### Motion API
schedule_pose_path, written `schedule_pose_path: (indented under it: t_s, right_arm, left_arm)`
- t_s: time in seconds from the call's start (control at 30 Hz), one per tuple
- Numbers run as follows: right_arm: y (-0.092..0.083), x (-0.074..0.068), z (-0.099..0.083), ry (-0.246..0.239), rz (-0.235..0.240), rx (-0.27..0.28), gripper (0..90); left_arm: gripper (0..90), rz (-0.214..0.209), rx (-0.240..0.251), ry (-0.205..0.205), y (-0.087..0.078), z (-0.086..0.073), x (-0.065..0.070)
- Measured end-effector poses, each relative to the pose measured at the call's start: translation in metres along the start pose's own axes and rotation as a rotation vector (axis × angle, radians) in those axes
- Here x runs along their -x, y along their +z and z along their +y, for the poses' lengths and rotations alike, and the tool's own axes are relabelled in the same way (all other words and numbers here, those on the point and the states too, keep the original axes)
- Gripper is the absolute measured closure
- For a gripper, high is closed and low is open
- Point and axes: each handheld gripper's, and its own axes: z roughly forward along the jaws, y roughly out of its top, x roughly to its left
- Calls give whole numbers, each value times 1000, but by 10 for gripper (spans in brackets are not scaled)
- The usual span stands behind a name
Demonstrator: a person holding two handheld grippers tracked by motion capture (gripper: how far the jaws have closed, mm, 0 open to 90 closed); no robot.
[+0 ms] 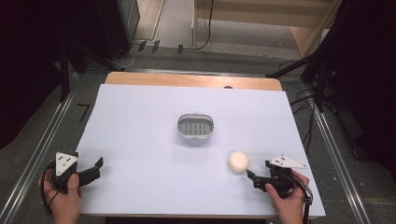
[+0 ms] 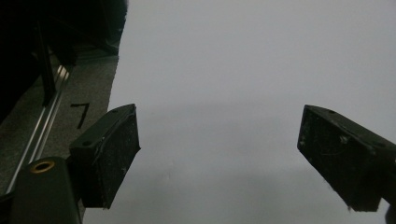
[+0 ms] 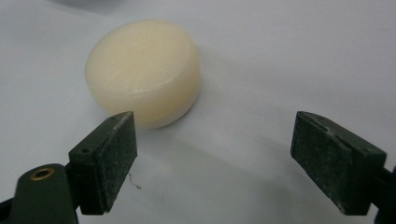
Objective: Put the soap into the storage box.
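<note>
A cream round soap bar [image 1: 238, 161] lies flat on the white table sheet [image 1: 140, 130], right of centre and near the front. My right gripper [image 1: 254, 177] sits just behind it on the person's side, open, with nothing between its jaws. The right gripper view has the soap bar [image 3: 144, 72] just beyond the left pad [image 3: 112, 158], apart from it, with the right gripper [image 3: 215, 161] spread wide. A small grey oval soap dish [image 1: 195, 127] with a slotted floor stands at the table's centre. My left gripper [image 1: 95, 168] rests open at the front left; in its own view the left gripper [image 2: 219, 156] frames bare sheet.
The sheet's left edge, a metal rail [image 2: 42, 130] and a floor mark "7" [image 2: 80, 114] lie beside the left gripper. Dark stands and cables [image 1: 308, 98] flank the table. A wooden table edge [image 1: 191, 80] runs along the back.
</note>
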Motion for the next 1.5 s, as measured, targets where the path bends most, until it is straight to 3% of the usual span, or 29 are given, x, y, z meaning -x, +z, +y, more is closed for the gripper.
schedule_pose_path:
  t_s: [0.6, 0.9, 1.5]
  right_arm:
    - [11, -15, 13, -10, 84, -64, 137]
    - [16, -19, 23, -6, 93, -101, 137]
    - [32, -35, 35, -10, 36, -176, 176]
  left_arm:
    - [138, 1, -1, -1, 0, 0, 0]
    - [138, 2, 3, 2, 0, 0, 0]
    - [138, -1, 3, 3, 0, 0, 0]
